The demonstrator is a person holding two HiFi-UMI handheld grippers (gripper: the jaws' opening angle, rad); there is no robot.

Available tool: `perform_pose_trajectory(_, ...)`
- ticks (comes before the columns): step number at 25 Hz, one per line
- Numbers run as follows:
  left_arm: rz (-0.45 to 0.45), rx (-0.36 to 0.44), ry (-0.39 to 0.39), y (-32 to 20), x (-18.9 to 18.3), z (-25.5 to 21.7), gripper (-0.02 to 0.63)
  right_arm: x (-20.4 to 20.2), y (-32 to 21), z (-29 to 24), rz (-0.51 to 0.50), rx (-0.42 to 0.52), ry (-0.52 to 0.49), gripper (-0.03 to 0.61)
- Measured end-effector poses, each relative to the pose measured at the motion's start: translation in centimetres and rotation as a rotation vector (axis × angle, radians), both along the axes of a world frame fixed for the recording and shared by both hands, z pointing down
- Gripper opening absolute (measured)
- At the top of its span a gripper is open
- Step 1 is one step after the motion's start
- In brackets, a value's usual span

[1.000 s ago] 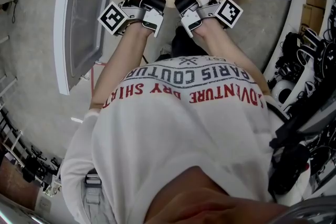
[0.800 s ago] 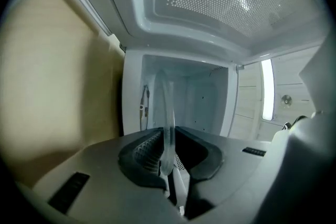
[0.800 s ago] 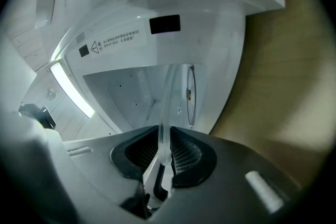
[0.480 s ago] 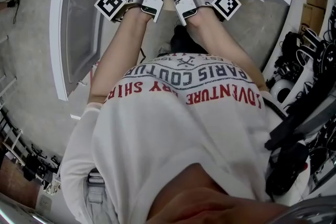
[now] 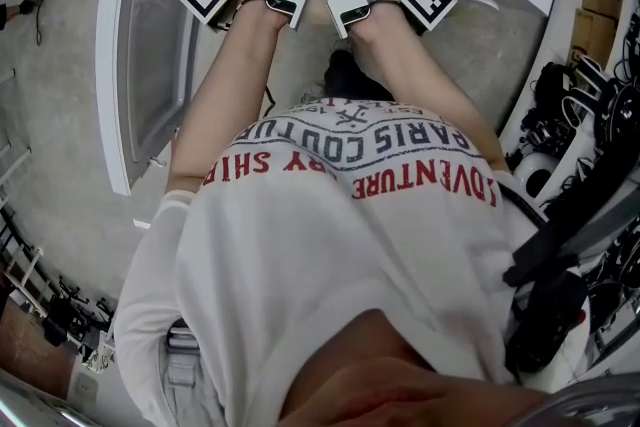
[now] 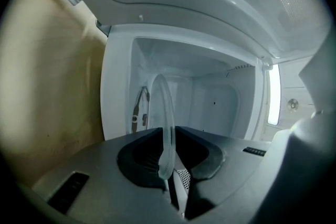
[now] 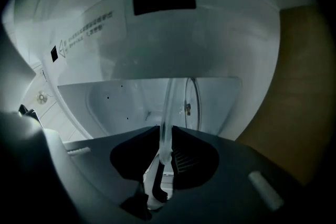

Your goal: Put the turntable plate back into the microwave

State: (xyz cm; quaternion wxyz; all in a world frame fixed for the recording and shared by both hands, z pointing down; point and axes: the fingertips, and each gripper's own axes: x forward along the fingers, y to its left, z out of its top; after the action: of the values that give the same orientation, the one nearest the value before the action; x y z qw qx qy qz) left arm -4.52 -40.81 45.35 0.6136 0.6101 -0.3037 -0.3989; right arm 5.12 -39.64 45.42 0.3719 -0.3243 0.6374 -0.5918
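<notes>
Clear glass, seen edge-on in both gripper views: this is the turntable plate (image 6: 167, 123), and I have it by the rim on two sides. My left gripper (image 6: 169, 162) has its jaws closed onto the rim, the glass pinched between the dark pads. My right gripper (image 7: 166, 157) holds the rim the same way, its jaws drawn in on the glass. Neither pair stands wider than the thickness of the rim.

The plate is at the mouth of the microwave (image 6: 210, 94), and its far part reaches into the white cavity. I cannot tell whether it touches the cavity floor.

In the head view both grippers sit side by side at the far edge, close together, each with its marker cube turned outward. My forearms run forward to them. The microwave door (image 5: 150, 45) is swung open on the left. A tan surface (image 6: 52, 86) lies just beside the microwave's left side.
</notes>
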Motion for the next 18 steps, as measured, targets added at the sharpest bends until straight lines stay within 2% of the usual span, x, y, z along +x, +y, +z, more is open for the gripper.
perform_pose_trajectory(3, -0.001, -0.027, 0.006, -0.2, 0.2, 0.3, 0.061, 0.0, -0.1, 0.1, -0.006, -0.028, 0.014, 0.058)
perform_pose_trajectory(7, -0.001, -0.056, -0.008, -0.2, 0.2, 0.8, 0.06, -1.4, 0.8, 0.6, -0.091, -0.074, 0.011, 0.058)
perform_pose_trajectory(10, -0.003, -0.074, -0.012, -0.2, 0.2, 0.9, 0.058, -2.6, 1.3, 0.9, -0.141, -0.102, 0.051, 0.045)
perform_pose_trajectory(18, 0.022, -0.115, -0.033, -0.1, -0.2, 0.8, 0.06, -3.1, 1.4, 1.0, -0.139, -0.122, 0.046, 0.038)
